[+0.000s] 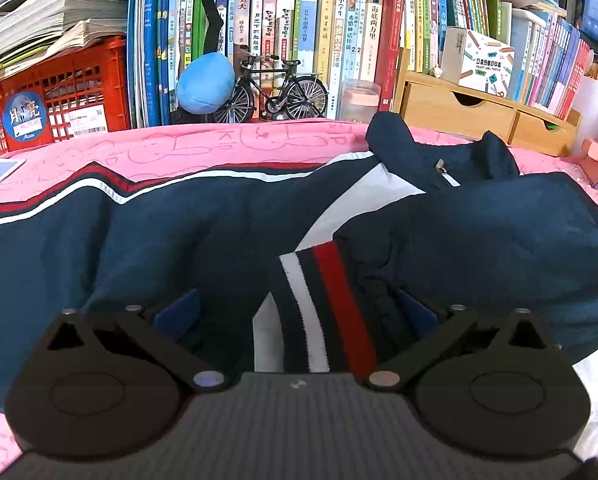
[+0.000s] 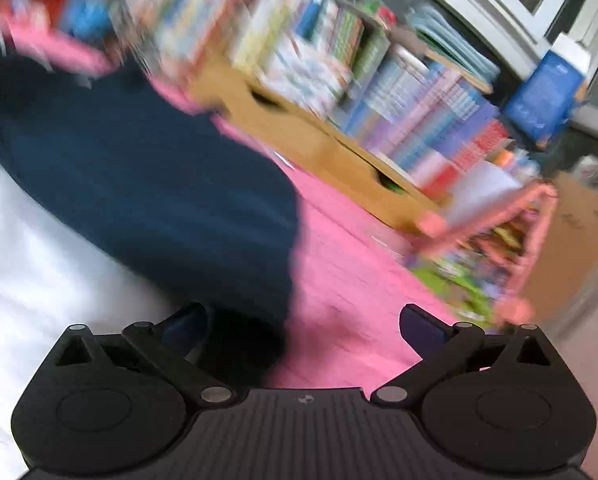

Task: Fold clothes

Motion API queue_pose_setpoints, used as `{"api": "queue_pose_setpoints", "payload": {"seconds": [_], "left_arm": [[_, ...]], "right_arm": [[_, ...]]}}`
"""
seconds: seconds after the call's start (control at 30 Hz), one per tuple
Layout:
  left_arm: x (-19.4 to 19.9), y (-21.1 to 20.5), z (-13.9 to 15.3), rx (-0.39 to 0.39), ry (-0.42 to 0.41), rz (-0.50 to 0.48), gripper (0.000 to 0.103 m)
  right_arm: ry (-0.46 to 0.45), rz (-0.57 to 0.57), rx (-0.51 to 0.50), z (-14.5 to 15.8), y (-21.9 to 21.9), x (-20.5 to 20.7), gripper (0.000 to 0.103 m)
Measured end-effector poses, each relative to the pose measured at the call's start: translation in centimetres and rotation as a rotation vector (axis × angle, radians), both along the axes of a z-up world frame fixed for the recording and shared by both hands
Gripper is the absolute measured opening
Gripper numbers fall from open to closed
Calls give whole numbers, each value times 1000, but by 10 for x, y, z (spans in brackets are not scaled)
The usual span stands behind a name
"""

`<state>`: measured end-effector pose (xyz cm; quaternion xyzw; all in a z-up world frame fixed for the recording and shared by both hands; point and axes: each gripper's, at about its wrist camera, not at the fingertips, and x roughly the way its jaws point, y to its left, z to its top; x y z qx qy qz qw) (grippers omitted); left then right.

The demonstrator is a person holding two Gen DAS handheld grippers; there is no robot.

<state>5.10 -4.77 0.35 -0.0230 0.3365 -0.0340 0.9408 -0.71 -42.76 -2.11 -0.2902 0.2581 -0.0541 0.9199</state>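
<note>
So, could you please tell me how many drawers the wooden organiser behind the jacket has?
2 show in the left wrist view: one drawer on the left, and a second drawer right of it. Others may be hidden beyond the organiser's right end.

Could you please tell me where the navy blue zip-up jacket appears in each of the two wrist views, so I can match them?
Left wrist view: the navy blue zip-up jacket spreads across the middle, its red-and-white striped cuff between the open left tongs.
Right wrist view: blurred, it fills the left-centre.
Shared landmark: the light wooden drawer unit behind the jacket.
</note>
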Motion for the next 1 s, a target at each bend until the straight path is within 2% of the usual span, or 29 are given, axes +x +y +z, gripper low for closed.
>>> {"api": "queue_pose_setpoints", "payload": {"seconds": [0.1,0.23,0.33,0.37,0.47,0.5,0.57,0.67,0.7,0.73,0.8,0.9,1.0], "left_arm": [[1,0,0,-2,1,0,103],[0,1,0,-3,1,-1,103],[0,1,0,-3,1,-2,103],[0,2,0,-3,1,-2,103],[0,2,0,-3,1,-3,103],[0,2,0,-4,1,-3,103],[0,2,0,-5,1,-3,103],[-1,2,0,-11,-1,-3,103],[-1,3,0,-15,-2,-2,103],[-1,4,1,-20,-3,0,103],[-1,6,1,-35,-6,4,103],[-2,10,2,-70,-15,9,103],[-2,11,2,-83,-17,13,103]], "right_arm": [[79,-128,311,18,-41,4,101],[101,120,499,53,-38,-19,100],[64,234,708,77,-44,-10,103],[50,216,769,80,-48,7,103],[56,78,810,76,-61,74,103],[74,24,822,70,-64,102,103],[136,-46,919,48,-68,144,103],[234,-93,1084,21,-68,178,101],[265,-105,1128,13,-67,188,72],[279,-121,1140,9,-62,191,6],[245,-152,1104,9,-47,178,6],[174,-74,954,22,-31,169,6],[109,-214,783,23,-47,187,5]]}}
